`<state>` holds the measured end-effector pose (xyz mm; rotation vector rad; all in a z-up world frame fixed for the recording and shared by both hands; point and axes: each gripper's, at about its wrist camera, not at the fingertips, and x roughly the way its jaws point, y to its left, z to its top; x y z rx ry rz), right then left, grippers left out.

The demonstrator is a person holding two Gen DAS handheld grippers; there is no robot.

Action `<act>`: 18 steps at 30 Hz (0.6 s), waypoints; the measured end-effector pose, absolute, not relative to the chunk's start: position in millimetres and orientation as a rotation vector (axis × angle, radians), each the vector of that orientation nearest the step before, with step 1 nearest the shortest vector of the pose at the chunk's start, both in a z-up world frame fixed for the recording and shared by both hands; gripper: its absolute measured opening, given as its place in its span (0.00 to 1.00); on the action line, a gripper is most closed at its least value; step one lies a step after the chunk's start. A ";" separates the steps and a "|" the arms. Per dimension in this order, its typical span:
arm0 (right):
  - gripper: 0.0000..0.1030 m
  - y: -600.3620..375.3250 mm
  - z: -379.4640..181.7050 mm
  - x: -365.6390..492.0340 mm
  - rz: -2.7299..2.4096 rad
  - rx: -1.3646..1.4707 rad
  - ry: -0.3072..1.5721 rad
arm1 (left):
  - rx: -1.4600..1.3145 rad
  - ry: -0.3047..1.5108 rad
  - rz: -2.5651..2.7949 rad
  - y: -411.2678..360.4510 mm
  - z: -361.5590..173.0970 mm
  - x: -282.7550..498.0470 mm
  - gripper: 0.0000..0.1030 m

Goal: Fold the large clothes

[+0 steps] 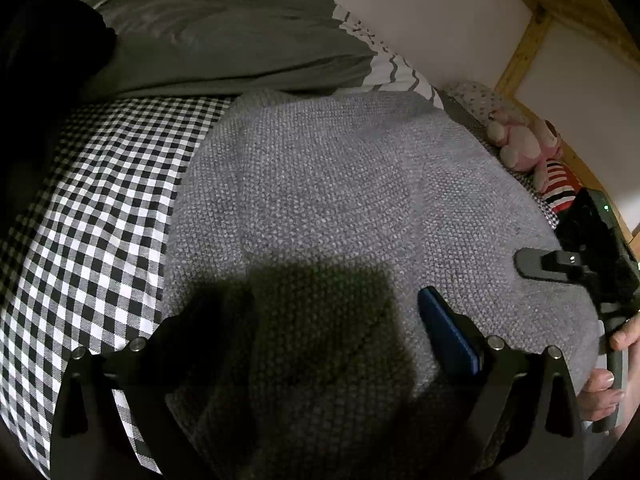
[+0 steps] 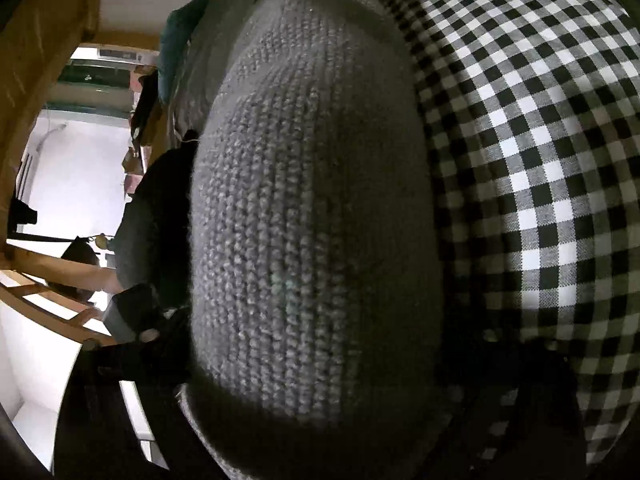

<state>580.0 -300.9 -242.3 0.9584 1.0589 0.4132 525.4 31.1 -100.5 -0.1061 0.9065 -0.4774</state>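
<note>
A grey knitted sweater lies spread on a black-and-white checked bed sheet. My left gripper hovers low over its near part, fingers wide apart and nothing between them; its blue pad shows on the right finger. My right gripper is seen at the sweater's right edge in the left wrist view, held by a hand. In the right wrist view the sweater fills the space between the fingers, very close to the lens. The fingertips are hidden by the knit there.
A dark grey pillow lies at the head of the bed. A pink plush toy sits by the wooden bed frame at the right. The checked sheet is beside the sweater in the right wrist view.
</note>
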 end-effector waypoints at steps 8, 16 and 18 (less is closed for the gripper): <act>0.60 -307.5 -233.2 538.4 0.402 1.058 0.951 | -0.338 0.923 -0.498 67.4 -96.1 499.6 0.95; 0.58 -313.0 -230.0 495.3 0.393 1.118 0.913 | -0.929 0.797 -0.370 123.1 -112.6 397.3 0.95; 0.58 -314.6 -230.3 485.0 0.385 1.109 0.925 | -1.005 0.785 -0.343 126.2 -117.5 372.9 0.95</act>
